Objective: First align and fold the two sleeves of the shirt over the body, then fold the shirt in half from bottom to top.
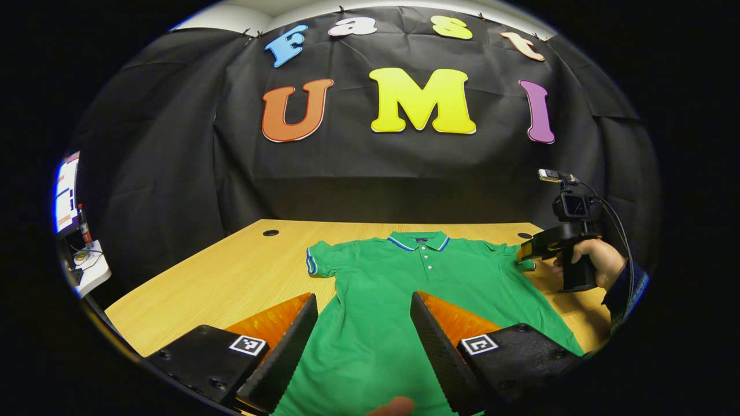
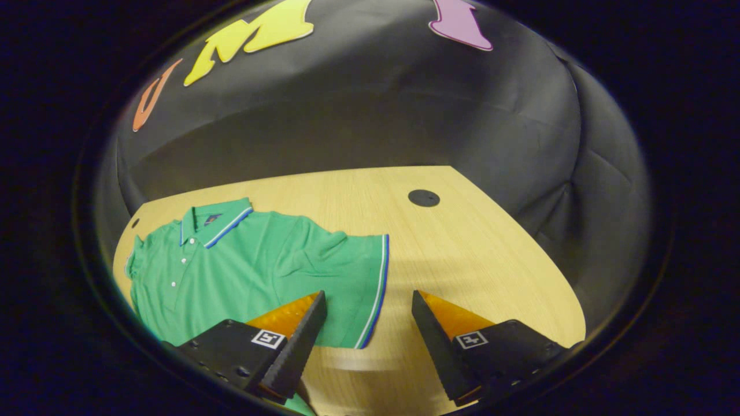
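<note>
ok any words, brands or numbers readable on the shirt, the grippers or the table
no text can be read
neck label of the shirt: too small
square markers on the left gripper and right gripper: patterns, no words
table: no writing

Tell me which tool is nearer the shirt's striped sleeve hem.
Right. The right tool hangs open over that sleeve hem; the left tool is open over the shirt's lower body, farther away.
</note>
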The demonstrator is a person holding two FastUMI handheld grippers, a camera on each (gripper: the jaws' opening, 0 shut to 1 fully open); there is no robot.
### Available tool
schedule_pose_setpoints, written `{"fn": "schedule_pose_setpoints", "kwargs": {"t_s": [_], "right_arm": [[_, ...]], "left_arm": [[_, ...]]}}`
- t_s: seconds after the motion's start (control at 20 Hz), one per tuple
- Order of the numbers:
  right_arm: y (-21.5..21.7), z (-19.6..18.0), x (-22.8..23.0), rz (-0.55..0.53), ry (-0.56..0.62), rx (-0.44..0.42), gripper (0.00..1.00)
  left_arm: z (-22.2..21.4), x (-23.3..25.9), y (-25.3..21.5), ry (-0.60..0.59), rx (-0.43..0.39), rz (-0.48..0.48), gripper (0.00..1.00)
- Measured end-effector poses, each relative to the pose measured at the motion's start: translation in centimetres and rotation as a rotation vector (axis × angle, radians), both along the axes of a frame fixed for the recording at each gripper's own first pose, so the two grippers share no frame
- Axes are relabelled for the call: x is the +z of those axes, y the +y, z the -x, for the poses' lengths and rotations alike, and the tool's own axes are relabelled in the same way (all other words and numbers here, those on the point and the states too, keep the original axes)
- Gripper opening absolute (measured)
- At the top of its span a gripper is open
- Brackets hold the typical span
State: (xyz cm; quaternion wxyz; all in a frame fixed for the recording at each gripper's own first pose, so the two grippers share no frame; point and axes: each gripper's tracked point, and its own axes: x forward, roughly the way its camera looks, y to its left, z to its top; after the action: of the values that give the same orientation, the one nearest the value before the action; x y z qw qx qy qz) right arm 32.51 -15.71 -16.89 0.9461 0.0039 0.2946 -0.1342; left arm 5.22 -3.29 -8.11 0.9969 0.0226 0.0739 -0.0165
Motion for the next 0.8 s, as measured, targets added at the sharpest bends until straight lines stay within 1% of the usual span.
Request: {"fn": "schedule_pose_setpoints", "kwargs": {"t_s": [0.05, 0.1, 0.15, 0.2, 0.25, 0.3, 0.4, 0.45, 0.5, 0.6, 0.8], "right_arm": [[0.5, 0.0, -0.3, -0.03, 0.005, 0.008, 0.89], [0.3, -0.3, -0.1, -0.02, -0.003, 0.011, 0.85], [0.6, -0.2, -0.4, -0.026, 0.001, 0.02, 0.74], [1.0, -0.2, -0.4, -0.033, 0.001, 0.024, 0.74], [1.1, -0.5, -0.4, -0.03, -0.001, 0.032, 0.62], [1.3, -0.5, -0.4, -0.041, 0.001, 0.043, 0.57], [1.6, -0.6, -0.1, -0.067, -0.007, 0.057, 0.34], [1.9, -0.7, -0.4, -0.076, -0.006, 0.066, 0.18], [2.1, -1.1, -0.3, -0.071, -0.012, 0.072, 0.12], [2.1, -1.0, -0.1, -0.045, -0.007, 0.084, 0.03], [2.1, -1.3, 0.8, 0.104, -0.011, 0.121, 0.03]], "left_arm": [[-0.1, -0.1, 0.0, 0.003, -0.001, -0.001, 1.0], [-0.2, -0.3, -0.1, 0.005, -0.001, -0.003, 1.0], [-0.5, -0.4, -0.1, 0.01, 0.001, -0.005, 1.0], [-0.6, -0.7, -0.1, 0.016, 0.001, -0.005, 1.0], [-0.6, -0.8, -0.2, 0.023, 0.0, -0.003, 1.0], [-0.6, -1.1, -0.2, 0.032, 0.0, 0.001, 1.0], [-0.5, -1.2, -0.1, 0.038, 0.002, 0.002, 1.0], [-0.5, -1.1, -0.1, 0.035, 0.004, 0.0, 1.0], [-0.5, -1.0, 0.0, 0.03, 0.006, -0.003, 1.0], [-0.5, -0.7, 0.0, 0.023, 0.006, -0.006, 1.0], [-0.5, -0.7, 0.1, 0.02, 0.007, -0.007, 1.0]]}}
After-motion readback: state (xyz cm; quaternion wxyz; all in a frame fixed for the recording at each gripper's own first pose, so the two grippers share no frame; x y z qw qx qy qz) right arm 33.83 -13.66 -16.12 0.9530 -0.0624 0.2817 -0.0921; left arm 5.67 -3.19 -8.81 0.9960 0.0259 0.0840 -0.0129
